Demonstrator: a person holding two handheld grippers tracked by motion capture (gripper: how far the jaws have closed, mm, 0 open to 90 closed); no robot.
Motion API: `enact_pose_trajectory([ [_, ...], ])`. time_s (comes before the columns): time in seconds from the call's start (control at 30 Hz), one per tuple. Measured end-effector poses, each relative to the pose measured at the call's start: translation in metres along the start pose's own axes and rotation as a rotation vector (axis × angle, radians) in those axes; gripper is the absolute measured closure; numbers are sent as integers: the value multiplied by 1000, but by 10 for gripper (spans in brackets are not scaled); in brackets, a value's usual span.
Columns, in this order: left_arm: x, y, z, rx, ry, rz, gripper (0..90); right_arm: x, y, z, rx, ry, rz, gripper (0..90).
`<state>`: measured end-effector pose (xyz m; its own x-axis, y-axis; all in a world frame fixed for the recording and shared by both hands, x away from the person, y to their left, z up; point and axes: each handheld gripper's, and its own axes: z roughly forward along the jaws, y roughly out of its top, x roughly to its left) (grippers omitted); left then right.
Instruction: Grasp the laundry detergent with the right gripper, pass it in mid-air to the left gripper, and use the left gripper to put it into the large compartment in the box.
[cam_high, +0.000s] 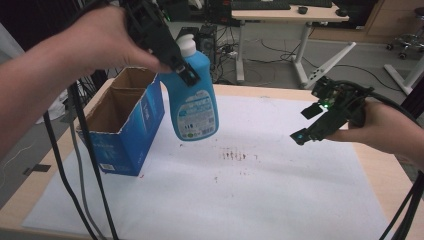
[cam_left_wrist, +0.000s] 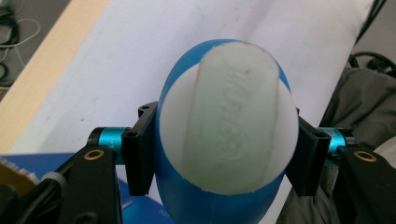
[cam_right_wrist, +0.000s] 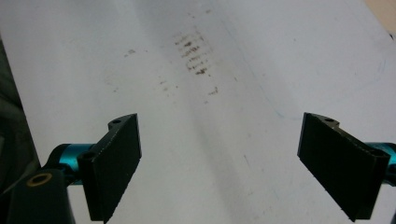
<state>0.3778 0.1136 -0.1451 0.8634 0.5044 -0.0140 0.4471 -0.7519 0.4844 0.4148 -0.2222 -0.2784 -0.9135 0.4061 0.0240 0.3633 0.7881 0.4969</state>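
Bottle lifted beside the box
Left claw (cam_high: 186, 74) grips the blue plastic bottle (cam_high: 196, 107); keep it upright over the open blue cardboard box (cam_high: 131, 122); right claw (cam_high: 311, 122) open.

High view looks down over the white sheet (cam_high: 260, 190); both gripper views face it closely.

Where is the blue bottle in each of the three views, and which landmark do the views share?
High view: the blue bottle hangs upper left of centre, held by the left gripper beside the open blue box.
Left gripper view: it sits in the centre, white cap toward the camera, clamped between the jaws.
Right gripper view: not in it.
Shared landmark: the white sheet on the table.
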Motion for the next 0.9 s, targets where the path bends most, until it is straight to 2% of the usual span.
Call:
enact_pose_trajectory([
  [0.1, 8, -5, -17, -16, 35, -51, 374, -4, -3, -1, 3, -2, 17, 130],
  [0.17, 14, -9, -30, -27, 70, -81, 374, -7, -6, -3, 4, -2, 28, 130],
  [0.2, 17, -13, -40, -37, 103, -103, 374, -9, -8, -5, 3, 2, 37, 130],
  [0.23, 17, -13, -40, -37, 103, -103, 374, -9, -8, -5, 3, 2, 37, 130],
  [0.3, 22, -19, -51, -41, 141, -125, 374, -13, -12, -6, 12, -10, 46, 130],
  [0.37, 30, -29, -67, -42, 179, -165, 374, -16, -15, -8, 9, -15, 59, 130],
  [0.4, 30, -29, -67, -42, 179, -165, 374, -16, -15, -8, 9, -15, 59, 130],
  [0.53, 39, -45, -82, -43, 227, -217, 374, -21, -21, -11, 2, -18, 77, 130],
  [0.63, 45, -58, -89, -20, 269, -244, 374, -25, -24, -13, 2, -22, 91, 130],
  [0.9, 55, -79, -90, 12, 326, -293, 374, -34, -31, -14, 5, -27, 116, 130],
])
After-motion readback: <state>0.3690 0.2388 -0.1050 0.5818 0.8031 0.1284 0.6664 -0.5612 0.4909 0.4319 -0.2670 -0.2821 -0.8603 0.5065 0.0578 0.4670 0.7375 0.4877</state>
